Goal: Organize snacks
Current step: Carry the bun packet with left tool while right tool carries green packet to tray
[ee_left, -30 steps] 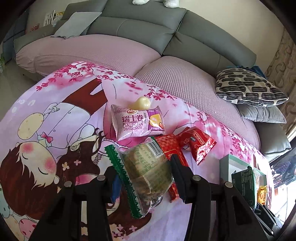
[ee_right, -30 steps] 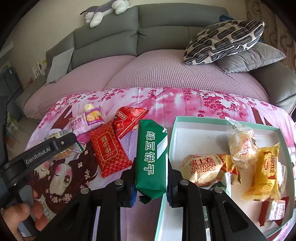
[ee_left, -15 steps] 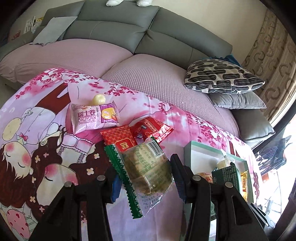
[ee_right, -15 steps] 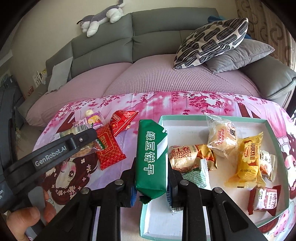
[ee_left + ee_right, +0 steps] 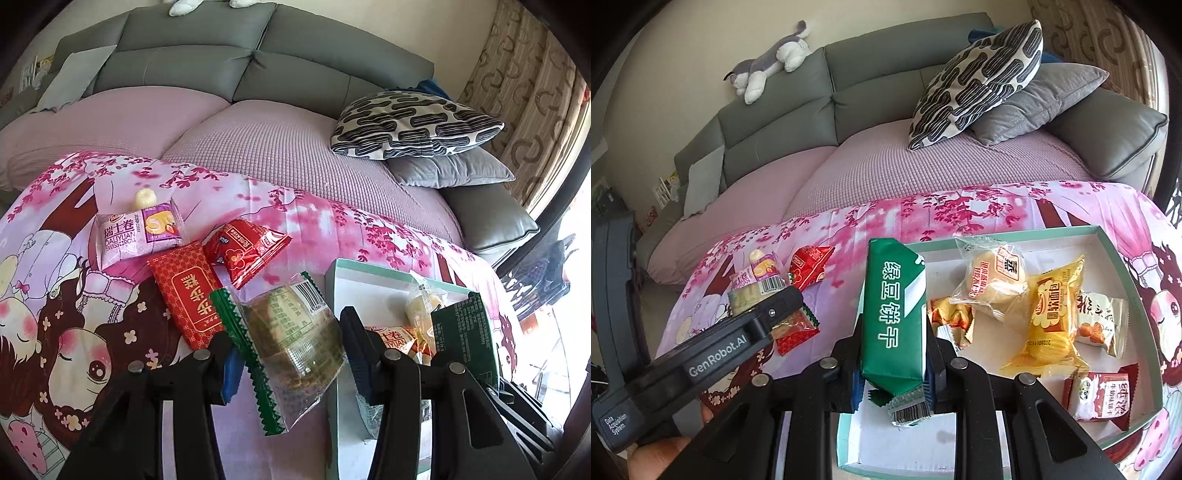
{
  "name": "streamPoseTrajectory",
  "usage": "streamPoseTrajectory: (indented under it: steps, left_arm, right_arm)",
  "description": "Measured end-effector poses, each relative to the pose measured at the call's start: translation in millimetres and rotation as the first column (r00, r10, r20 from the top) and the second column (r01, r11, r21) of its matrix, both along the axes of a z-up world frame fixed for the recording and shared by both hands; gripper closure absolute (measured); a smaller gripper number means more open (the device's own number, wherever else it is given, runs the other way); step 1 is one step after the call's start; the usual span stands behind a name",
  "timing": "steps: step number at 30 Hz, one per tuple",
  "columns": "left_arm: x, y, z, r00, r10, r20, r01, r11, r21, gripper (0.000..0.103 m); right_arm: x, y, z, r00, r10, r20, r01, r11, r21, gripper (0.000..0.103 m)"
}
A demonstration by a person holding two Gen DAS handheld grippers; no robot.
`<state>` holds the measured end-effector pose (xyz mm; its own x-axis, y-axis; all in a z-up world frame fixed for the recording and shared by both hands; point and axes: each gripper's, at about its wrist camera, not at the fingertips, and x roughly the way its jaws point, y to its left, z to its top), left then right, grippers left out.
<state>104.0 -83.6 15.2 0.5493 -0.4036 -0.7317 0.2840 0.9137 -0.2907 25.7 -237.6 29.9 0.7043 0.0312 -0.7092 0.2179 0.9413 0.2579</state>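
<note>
My left gripper [image 5: 288, 354] is shut on a clear snack pack with green edges [image 5: 295, 336], held just left of the teal box [image 5: 332, 280]. My right gripper [image 5: 892, 354] is shut on a green biscuit pack [image 5: 894, 314], held over the left side of the teal box [image 5: 1115, 251]. The box holds several snacks, among them a yellow chip bag [image 5: 1052, 314] and a clear bun pack [image 5: 990, 277]. On the pink cloth lie a flat red pack [image 5: 184, 291], a red puffed pack [image 5: 243, 251] and a pink Swiss roll pack [image 5: 136, 232].
A small yellow sweet [image 5: 144, 197] lies behind the Swiss roll pack. The grey sofa [image 5: 812, 110] with a patterned cushion [image 5: 979, 81] stands behind the cloth-covered table. The left gripper's body [image 5: 720, 354] shows at the lower left of the right wrist view.
Both grippers have moved right with their packs. The left one now reaches the box's left wall; the right one now hangs over the box's left side.
</note>
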Motion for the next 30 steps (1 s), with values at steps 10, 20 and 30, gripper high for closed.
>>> streamPoseTrajectory:
  steps: [10, 20, 30]
  left_arm:
    - [-2.1, -18.9, 6.2, 0.999, -0.030, 0.015, 0.030, 0.999, 0.017, 0.053]
    - [0.2, -57.5, 24.3, 0.994, -0.095, 0.049, 0.095, 0.995, -0.007, 0.053]
    - [3.2, -97.1, 29.6, 0.984, -0.167, 0.058, 0.168, 0.986, -0.011, 0.053]
  right_arm:
    - [-9.5, -36.9, 3.8, 0.997, -0.082, 0.013, 0.082, 0.996, 0.029, 0.077]
    - [-18.0, -65.8, 8.9, 0.988, -0.152, 0.039, 0.152, 0.988, 0.001, 0.077]
    - [-22.7, -88.3, 7.5, 0.976, -0.214, 0.042, 0.214, 0.977, 0.000, 0.077]
